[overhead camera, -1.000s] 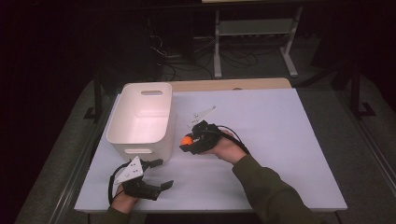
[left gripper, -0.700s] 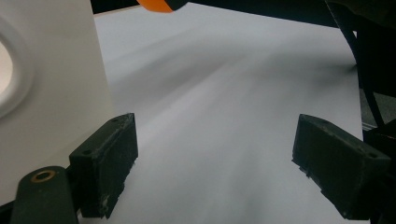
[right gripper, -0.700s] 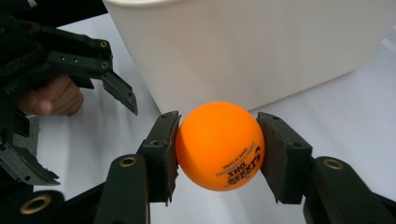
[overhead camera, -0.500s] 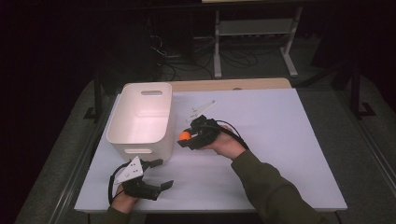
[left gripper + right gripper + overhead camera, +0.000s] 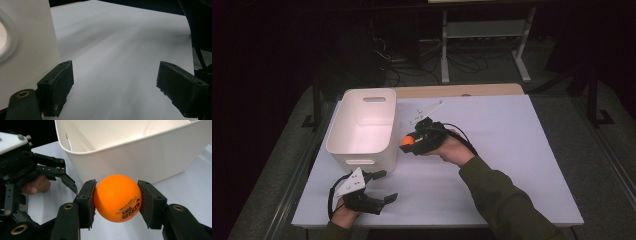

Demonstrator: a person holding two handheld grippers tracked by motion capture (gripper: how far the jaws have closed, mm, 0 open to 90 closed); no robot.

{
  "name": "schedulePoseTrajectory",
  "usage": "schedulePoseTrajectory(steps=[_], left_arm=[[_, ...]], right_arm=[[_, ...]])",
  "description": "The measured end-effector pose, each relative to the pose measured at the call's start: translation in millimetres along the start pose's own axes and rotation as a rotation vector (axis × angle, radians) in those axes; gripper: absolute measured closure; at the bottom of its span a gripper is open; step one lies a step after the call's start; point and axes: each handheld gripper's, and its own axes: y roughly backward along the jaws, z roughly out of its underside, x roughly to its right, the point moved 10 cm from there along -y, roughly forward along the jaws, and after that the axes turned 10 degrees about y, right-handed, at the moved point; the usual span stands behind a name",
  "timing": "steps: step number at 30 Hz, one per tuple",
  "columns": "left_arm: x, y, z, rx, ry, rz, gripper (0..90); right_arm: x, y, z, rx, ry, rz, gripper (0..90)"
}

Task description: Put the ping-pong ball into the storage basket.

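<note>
The bin [image 5: 362,125] stands on the surface [image 5: 512,150] at its left; the ball [image 5: 407,141] sits just right of it, the left tongs [image 5: 384,187] before it.

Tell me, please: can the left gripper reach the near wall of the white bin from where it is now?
Probably yes. The left gripper rests open on the table just in front of the white bin, with nothing between them. The right gripper, shut on the orange ball, is beside the bin, out of that path.

- Table [image 5: 512,150] is lit from above; surroundings are left near black.
- Soft shadow is cast right of the bin [image 5: 362,125].
- High view is grainy and soft.
- Ball [image 5: 117,197] is rendered sharp, evenly lit, without glare.
- Left gripper view is dim, its far table blurred.
</note>
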Motion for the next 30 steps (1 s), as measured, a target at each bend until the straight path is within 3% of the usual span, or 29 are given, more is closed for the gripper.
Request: schedulePoseTrajectory(steps=[30], left_arm=[[-0.2, 0.2, -0.2, 0.001, -0.004, -0.001, 14.0]], right_arm=[[4.7, 13.6, -50.6, 0.037, 0.026, -0.01, 49.8]])
